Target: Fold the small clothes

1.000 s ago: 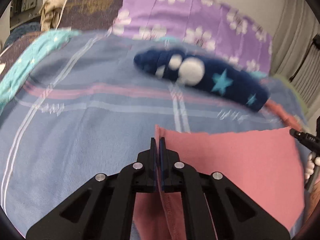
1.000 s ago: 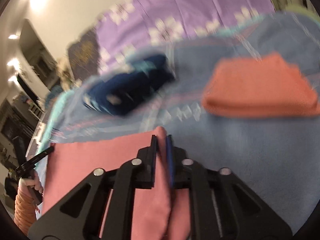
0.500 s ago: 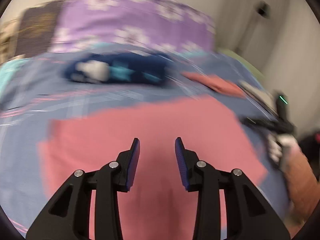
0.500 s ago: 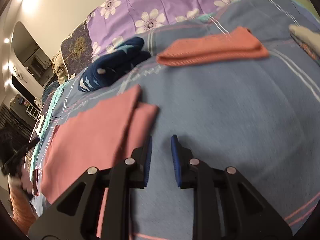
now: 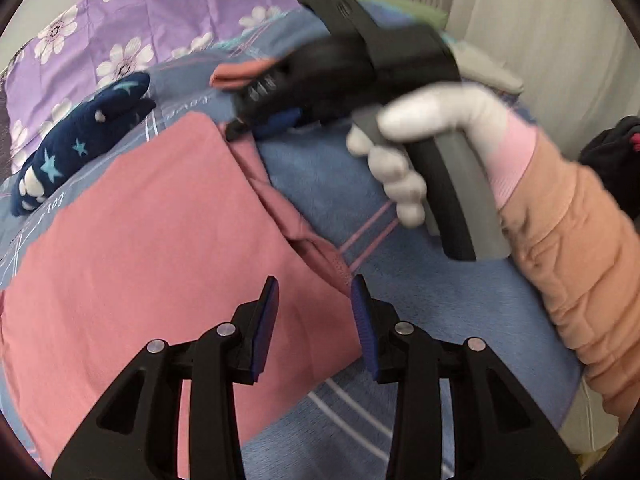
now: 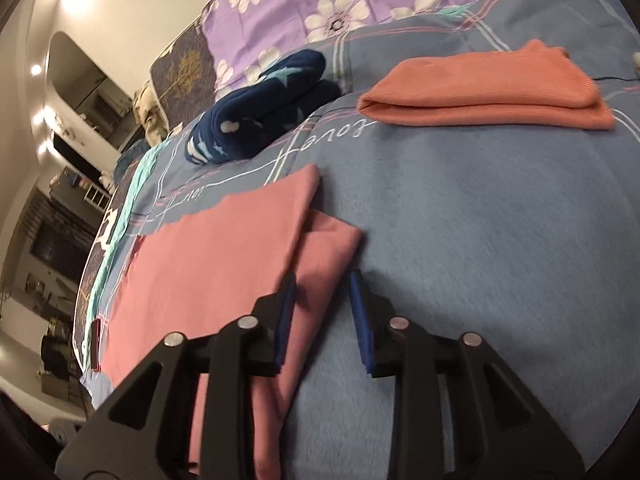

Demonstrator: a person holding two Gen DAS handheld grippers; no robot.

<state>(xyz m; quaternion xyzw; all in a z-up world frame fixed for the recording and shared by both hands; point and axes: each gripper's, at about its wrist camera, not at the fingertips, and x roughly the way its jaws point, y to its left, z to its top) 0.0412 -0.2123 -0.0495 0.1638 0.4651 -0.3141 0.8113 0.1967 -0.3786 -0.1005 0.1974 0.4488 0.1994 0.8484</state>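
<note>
**Both jaws spread over a folded pink garment**

The left hand-held gripper hovers with its jaws spread, holding nothing, above the near edge of the pink garment lying folded on the blue plaid bedspread. The right hand-held gripper, equally parted and empty, straddles the garment's lower layer. Beyond lie a folded orange cloth and a navy star-print garment.
</note>
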